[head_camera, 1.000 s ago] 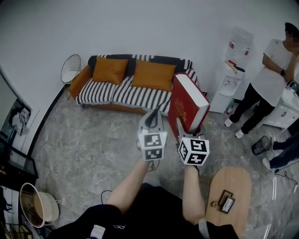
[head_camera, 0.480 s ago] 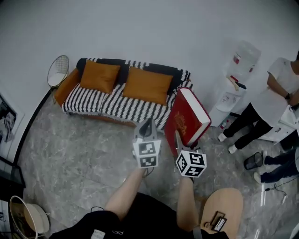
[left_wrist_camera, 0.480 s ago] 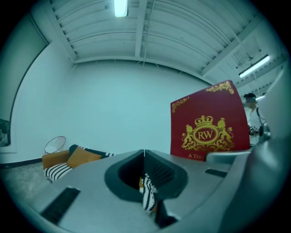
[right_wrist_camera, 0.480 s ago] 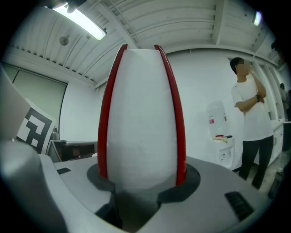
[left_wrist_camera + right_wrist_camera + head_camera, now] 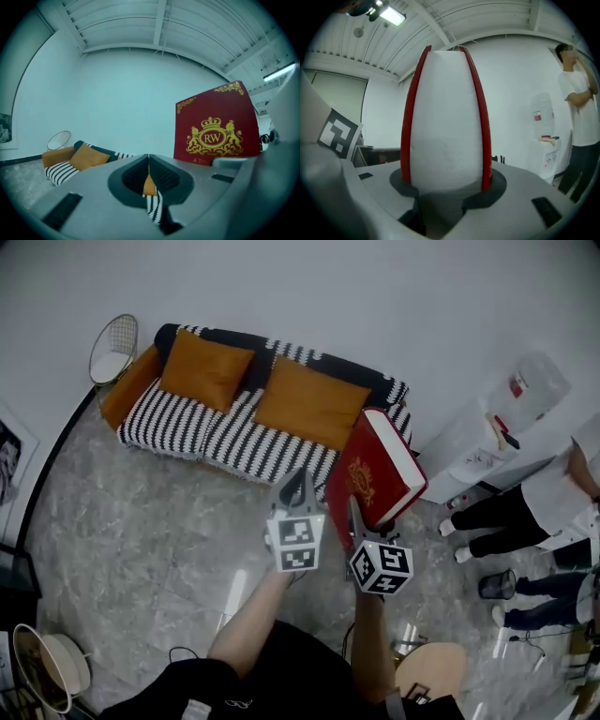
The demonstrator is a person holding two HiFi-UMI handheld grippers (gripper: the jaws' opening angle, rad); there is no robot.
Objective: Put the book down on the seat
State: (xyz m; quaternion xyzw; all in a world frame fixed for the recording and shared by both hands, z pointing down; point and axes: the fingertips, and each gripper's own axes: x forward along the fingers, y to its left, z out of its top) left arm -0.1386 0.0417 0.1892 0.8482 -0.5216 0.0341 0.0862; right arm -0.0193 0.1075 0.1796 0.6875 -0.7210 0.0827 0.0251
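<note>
Since a second ago the sofa (image 5: 127, 395) has slid nearer and tilted in the head view, and the bystander (image 5: 492, 521) is pushed out to the 3 o'clock edge, so we've stepped closer. Right hand-held gripper (image 5: 359, 514) stays clamped on the red book (image 5: 380, 474) by its lower edge. Book is upright, long axis toward 1 o'clock. Striped seat (image 5: 220, 437) lies at 11 o'clock from it, not under it yet. Left hand-held gripper (image 5: 298, 479) is pinched together and empty, at 9 o'clock of the right one.

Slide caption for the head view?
Right gripper holds a thick red book in front of the striped sofa; left gripper alongside, jaws shut and empty.
</note>
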